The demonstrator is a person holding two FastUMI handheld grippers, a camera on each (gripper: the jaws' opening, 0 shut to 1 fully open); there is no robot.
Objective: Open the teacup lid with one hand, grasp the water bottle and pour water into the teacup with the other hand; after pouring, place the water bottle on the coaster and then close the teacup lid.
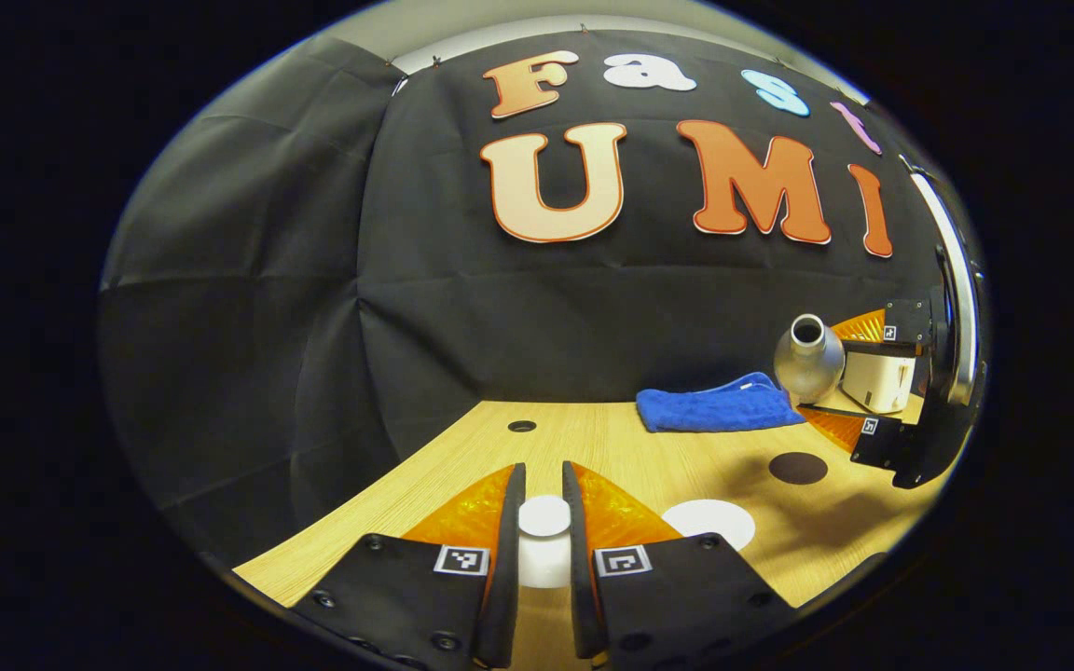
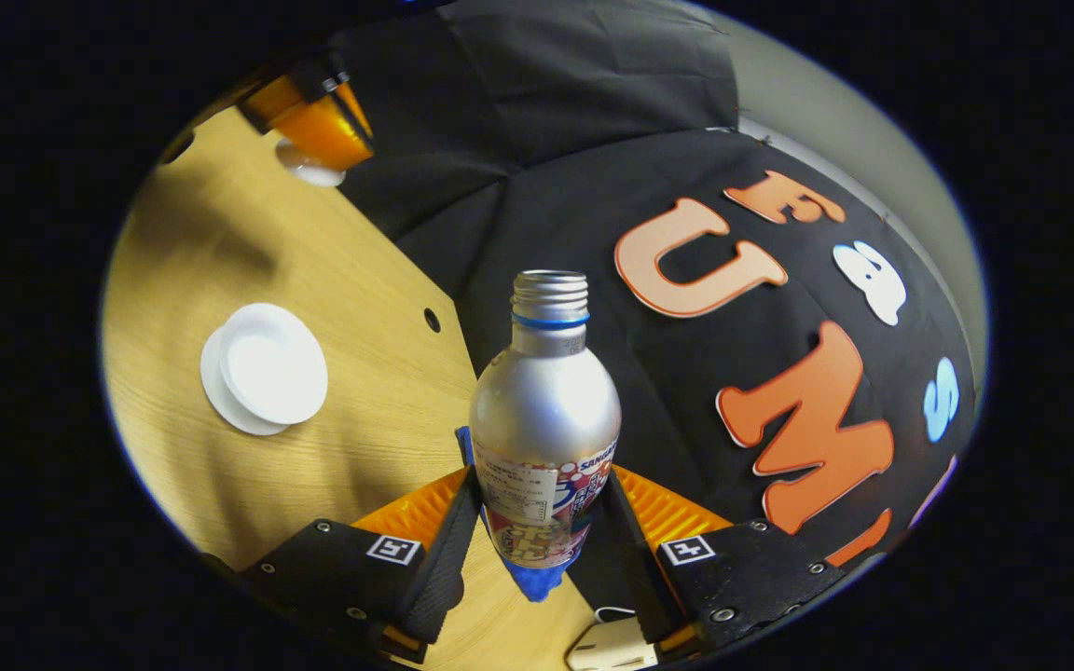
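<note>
My left gripper (image 1: 544, 477) is shut on the white teacup lid (image 1: 544, 518) and holds it above the wooden table. The open white teacup (image 1: 709, 522) stands to its right; in the right gripper view the teacup (image 2: 265, 368) is seen from above, at the left. My right gripper (image 2: 542, 489) is shut on the silver water bottle (image 2: 544, 410), which has no cap. In the left gripper view that bottle (image 1: 807, 359) hangs tilted above the table's right side, mouth towards me, with the right gripper (image 1: 831, 375) around it. A dark round coaster (image 1: 798, 468) lies below it.
A folded blue cloth (image 1: 719, 406) lies at the back of the table (image 1: 612, 447), against the black wall. A small hole (image 1: 521, 426) marks the tabletop near the back edge. The left gripper (image 2: 309, 121) with the lid (image 2: 309, 171) shows far off at the upper left.
</note>
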